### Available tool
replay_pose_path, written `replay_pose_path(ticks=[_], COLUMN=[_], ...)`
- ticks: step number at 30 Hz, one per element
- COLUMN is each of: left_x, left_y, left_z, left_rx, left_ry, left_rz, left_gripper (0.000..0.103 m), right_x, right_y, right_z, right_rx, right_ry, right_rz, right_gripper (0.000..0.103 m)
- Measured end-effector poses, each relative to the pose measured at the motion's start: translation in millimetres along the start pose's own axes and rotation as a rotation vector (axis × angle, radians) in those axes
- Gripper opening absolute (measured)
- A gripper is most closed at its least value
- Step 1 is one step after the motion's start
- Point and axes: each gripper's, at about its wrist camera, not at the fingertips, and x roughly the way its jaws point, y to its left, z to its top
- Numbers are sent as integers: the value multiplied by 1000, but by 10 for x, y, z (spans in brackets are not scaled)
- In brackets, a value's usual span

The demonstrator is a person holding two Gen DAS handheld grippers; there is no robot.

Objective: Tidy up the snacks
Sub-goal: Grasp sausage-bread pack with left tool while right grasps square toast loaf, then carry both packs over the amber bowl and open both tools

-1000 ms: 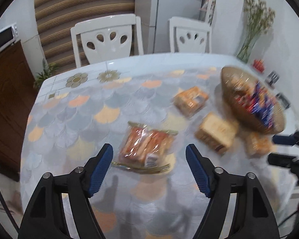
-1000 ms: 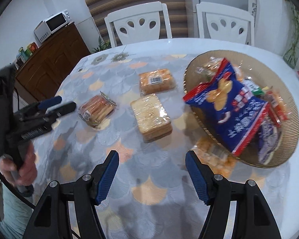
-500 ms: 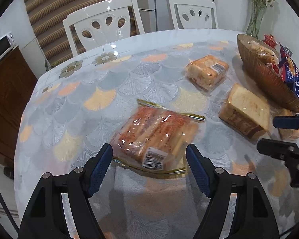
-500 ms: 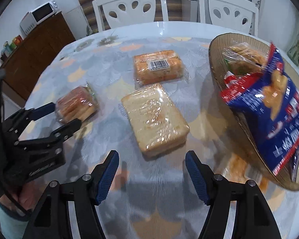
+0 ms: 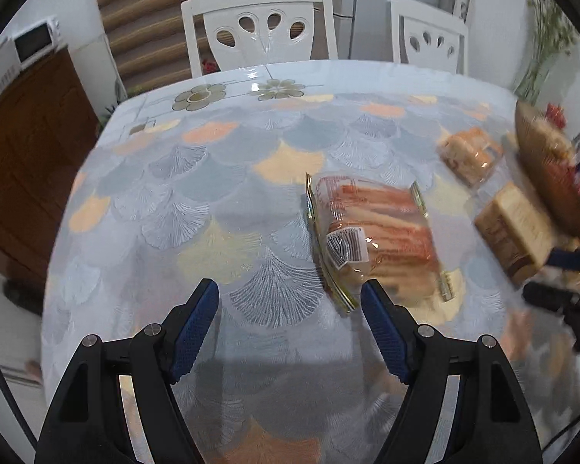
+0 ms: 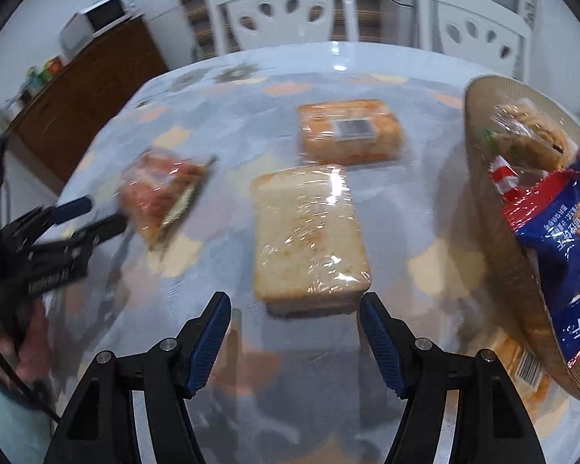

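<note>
A clear pack of reddish bread sticks lies on the table just ahead and right of my open left gripper; it also shows in the right wrist view. A wrapped toast loaf lies just ahead of my open right gripper, centred between the fingers. An orange wrapped cake pack lies beyond it. A brown woven basket at the right holds a blue snack bag and other packs. The left gripper shows at the left of the right wrist view.
The table has a scale-patterned cloth. Two white chairs stand at its far side. A brown cabinet with a microwave is at the left. A small pack lies under the basket's rim.
My left gripper has swung left, so the bread stick pack now sits towards its right finger. My right gripper has moved closer to the toast loaf.
</note>
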Motion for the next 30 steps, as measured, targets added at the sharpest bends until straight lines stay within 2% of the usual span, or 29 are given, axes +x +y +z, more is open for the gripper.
replay_pose_path(ticks=[4,7,10,14,19,22,23,24,25,28,30], left_x=[-67,-26,127,327,362,382,376,367,343,311,272], left_y=[-57,-181,-331,-454,-514,-570,-586,-598,-619,-676,-697], left_z=[50,167,287,326,281,264,252,245,233,192,166], left_rx=[0,-3,14,25,46,67,70,73,82,96,91], left_ry=[20,20,44,77,56,49,43,34,23,15,18], left_rz=[-170,-202,-181,-117,-81,-42,-34,-37,-38,-18,-32], left_gripper=[75,80,80,80,80,80,77,70,69,65,64], right_x=[-136,-155,-93,38,256,298,306,304,294,254,216], right_y=[-51,-124,-139,-91,-71,-28,-4,1,-7,-46,-47], right_z=[-21,24,125,204,254,252,250,241,230,191,135], right_rx=[1,31,56,35,33,16,3,6,15,30,27], right_ry=[-44,-47,-37,-26,1,-16,-20,-25,-29,-34,-30], right_rz=[-59,-60,-28,-43,-50,-91,-115,-130,-133,-129,-131], right_gripper=[67,67,67,67,67,66,63,57,55,55,55])
